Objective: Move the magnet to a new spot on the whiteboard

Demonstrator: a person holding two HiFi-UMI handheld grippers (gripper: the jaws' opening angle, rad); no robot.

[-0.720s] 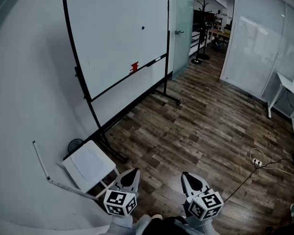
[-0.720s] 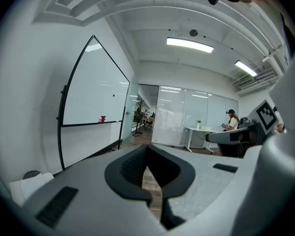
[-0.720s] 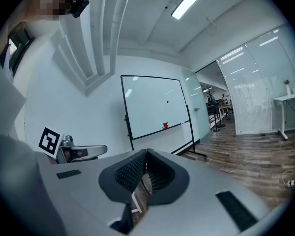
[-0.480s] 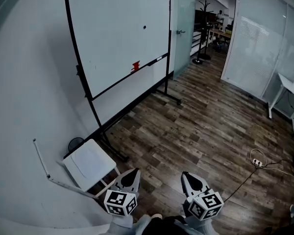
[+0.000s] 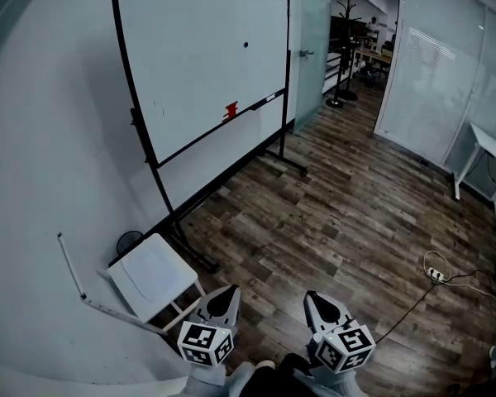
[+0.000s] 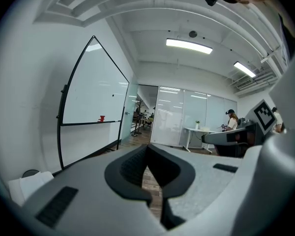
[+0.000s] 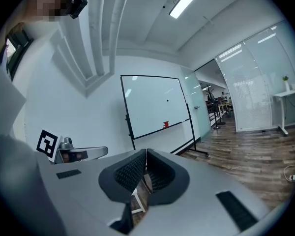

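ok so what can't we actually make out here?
Magnet: head view, just a dark dot on the whiteboard, too small for shape or colour.
Red item on the board's ledge: every view, too small to identify.
Desks past the glass door: head view, far, dim and too small.

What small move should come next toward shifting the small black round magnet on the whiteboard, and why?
Probably step toward the black-framed whiteboard: the small black round magnet sits high on it, well beyond the left hand-held gripper and the right hand-held gripper, both shut, empty and held low.
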